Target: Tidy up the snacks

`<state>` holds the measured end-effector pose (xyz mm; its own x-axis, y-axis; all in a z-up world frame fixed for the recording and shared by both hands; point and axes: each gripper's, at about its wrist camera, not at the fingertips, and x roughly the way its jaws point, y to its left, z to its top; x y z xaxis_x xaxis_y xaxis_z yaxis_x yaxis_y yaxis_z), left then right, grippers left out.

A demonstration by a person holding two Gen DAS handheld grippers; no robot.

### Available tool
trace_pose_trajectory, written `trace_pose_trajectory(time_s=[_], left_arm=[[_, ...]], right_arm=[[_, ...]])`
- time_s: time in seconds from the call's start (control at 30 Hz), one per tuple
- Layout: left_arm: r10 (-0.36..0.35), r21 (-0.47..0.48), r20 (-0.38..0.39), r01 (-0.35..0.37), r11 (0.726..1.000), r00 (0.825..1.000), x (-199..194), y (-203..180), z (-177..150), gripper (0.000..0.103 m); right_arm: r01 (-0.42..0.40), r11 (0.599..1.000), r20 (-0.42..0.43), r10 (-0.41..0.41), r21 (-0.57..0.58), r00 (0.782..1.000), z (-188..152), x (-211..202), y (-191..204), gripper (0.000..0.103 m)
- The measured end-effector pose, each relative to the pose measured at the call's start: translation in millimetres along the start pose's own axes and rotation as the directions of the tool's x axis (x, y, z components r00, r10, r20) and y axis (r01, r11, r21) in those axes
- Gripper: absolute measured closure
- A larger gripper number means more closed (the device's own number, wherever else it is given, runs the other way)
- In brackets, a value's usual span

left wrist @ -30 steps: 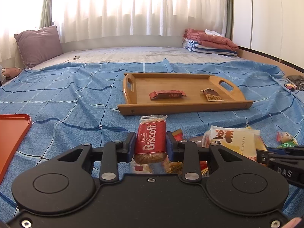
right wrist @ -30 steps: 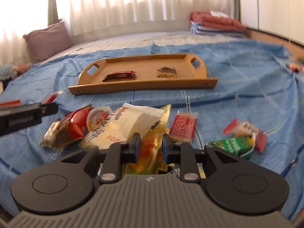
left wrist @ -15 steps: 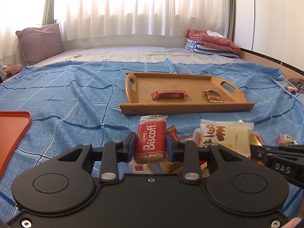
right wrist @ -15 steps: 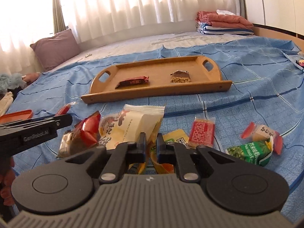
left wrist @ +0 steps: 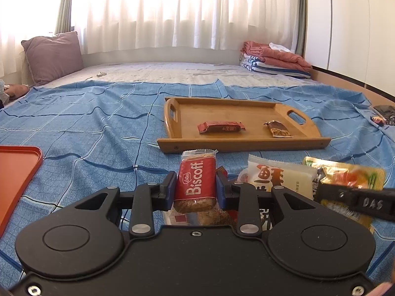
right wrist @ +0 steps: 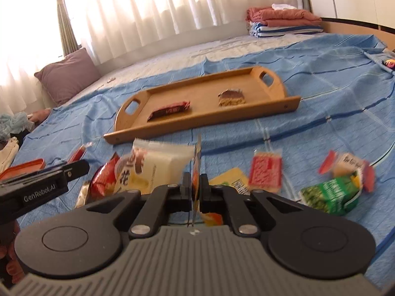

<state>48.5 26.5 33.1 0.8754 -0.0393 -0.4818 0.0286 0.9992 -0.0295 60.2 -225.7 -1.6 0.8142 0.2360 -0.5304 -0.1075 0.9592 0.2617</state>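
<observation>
Red Biscoff packet (left wrist: 195, 185) upright (long axis vertical) clamped in left tool (left wrist: 195, 192), right tool (right wrist: 195, 192) pinching yellow packet (right wrist: 196, 162), seemingly edge-on.

The left gripper (left wrist: 195, 190) clamps a red Biscoff packet (left wrist: 195, 185) upright between its blue pads, low in the middle of the view. At about one o'clock from it a wooden tray (left wrist: 172, 145) lies on the blue checked bedspread (left wrist: 93, 128), holding a red wrapped bar (left wrist: 220, 126) and, to its right and apart from it, a chocolate-topped bar (left wrist: 278, 129). At three o'clock the right gripper (left wrist: 355, 201) grips a yellow packet (left wrist: 345, 175) beside a white packet (left wrist: 279, 178), while an orange tray (left wrist: 17, 170) sits at nine o'clock.
</observation>
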Motion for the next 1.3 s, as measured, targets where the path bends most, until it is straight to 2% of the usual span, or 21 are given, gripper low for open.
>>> trace_pose_trajectory(time_s=[0.53, 0.67, 0.8, 0.83, 0.9, 0.93, 0.97, 1.07, 1.13, 1.3], left_arm=[[-0.064, -0.017, 0.008, 0.064, 0.998, 0.998, 20.5, -2.0, 38.3, 0.072], [-0.069, -0.011, 0.013, 0.070, 0.998, 0.998, 20.4, -5.0, 38.5, 0.072], [-0.068, 0.005, 0.005, 0.068, 0.998, 0.998, 21.2, -6.9, 34.4, 0.072], [-0.068, 0.006, 0.001, 0.068, 0.998, 0.998, 21.4, -7.3, 33.6, 0.072], [-0.070, 0.007, -0.003, 0.070, 0.998, 0.998, 21.6, -7.3, 32.9, 0.072], [-0.071, 0.008, -0.002, 0.071, 0.997, 0.997, 21.2, -7.4, 32.8, 0.072], [-0.071, 0.009, -0.001, 0.071, 0.997, 0.998, 21.1, -7.5, 32.7, 0.072], [-0.067, 0.020, 0.005, 0.067, 0.998, 0.998, 20.1, -7.6, 32.0, 0.072], [-0.064, 0.023, 0.007, 0.064, 0.998, 0.998, 19.6, -7.4, 31.5, 0.072], [-0.071, 0.011, -0.002, 0.071, 0.997, 0.997, 20.0, -8.5, 29.4, 0.072]], right_arm=[[0.020, 0.999, 0.012, -0.021, 0.047, 1.000, 55.8, 4.9, -30.8, 0.096], [0.092, 0.996, -0.011, -0.092, -0.024, 0.996, 53.8, 13.9, -31.8, 0.090], [0.118, 0.993, -0.011, -0.118, -0.021, 0.993, 45.1, 13.6, -39.5, 0.089], [0.125, 0.992, -0.011, -0.125, -0.025, 0.992, 44.8, 13.9, -40.6, 0.087], [0.154, 0.986, -0.016, -0.155, -0.059, 0.988, 45.8, 18.6, -43.0, 0.060], [0.157, 0.985, -0.030, -0.159, -0.078, 0.987, 47.6, 22.2, -45.2, 0.041], [0.164, 0.983, -0.043, -0.168, -0.082, 0.985, 50.3, 25.8, -49.8, 0.030], [0.174, 0.979, -0.080, -0.183, -0.109, 0.980, 59.4, 28.7, -64.0, 0.028], [0.179, 0.970, -0.107, -0.198, -0.163, 0.974, 63.1, 26.4, -69.1, 0.022], [0.103, 0.965, -0.181, -0.149, -0.240, 0.972, 54.0, 13.2, -75.0, 0.011]])
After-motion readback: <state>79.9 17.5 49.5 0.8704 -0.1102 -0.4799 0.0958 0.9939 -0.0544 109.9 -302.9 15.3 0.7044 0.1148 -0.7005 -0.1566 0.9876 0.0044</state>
